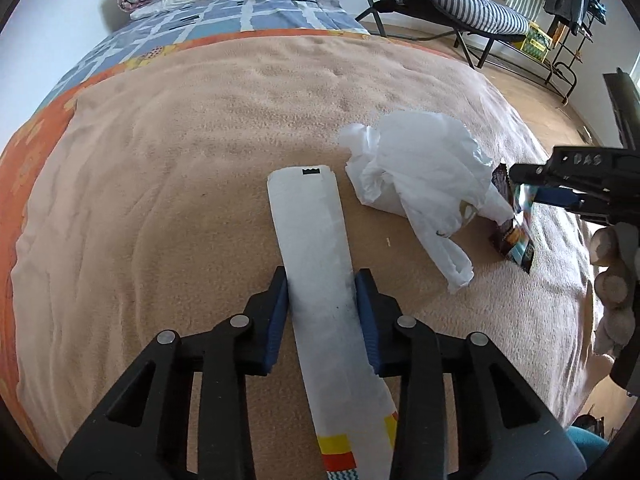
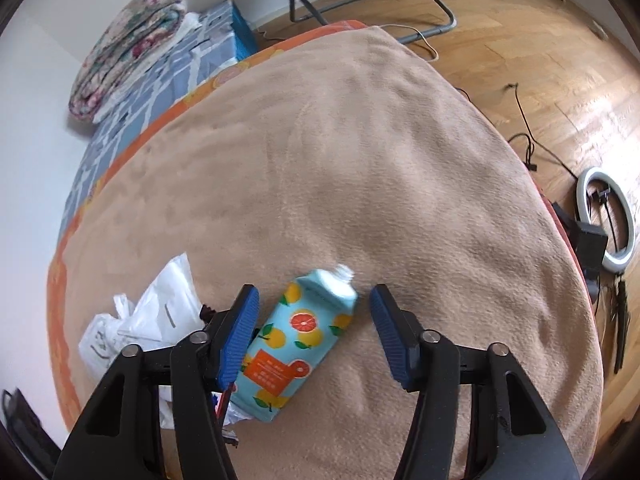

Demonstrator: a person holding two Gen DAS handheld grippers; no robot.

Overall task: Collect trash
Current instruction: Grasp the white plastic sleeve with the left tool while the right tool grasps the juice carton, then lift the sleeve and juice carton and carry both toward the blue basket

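Trash lies spread over the beige blanket [image 1: 200, 140] on the bed, and none of it looks collected yet; that is my reading from how things lie. Left gripper [image 1: 322, 312] has its 2 blue pads touching both sides of a long white paper packet [image 1: 316, 264], so it appears clamped on it, though the packet seems to rest on the blanket, not lifted. Right gripper [image 2: 314, 332] stands part open over a blue juice carton [image 2: 298, 344] printed with oranges; its left pad is at the carton's edge, its right pad clearly apart from it, so nothing is gripped there; the carton lies on its side, spout end away from the camera. Just beside the packet sits a crumpled white plastic bag [image 1: 424, 176], possibly the place for the trash; I cannot tell if it holds anything. A dark snack wrapper [image 1: 516, 236] lies against the bag. Judged so, 3 items remain: packet, carton, wrapper.
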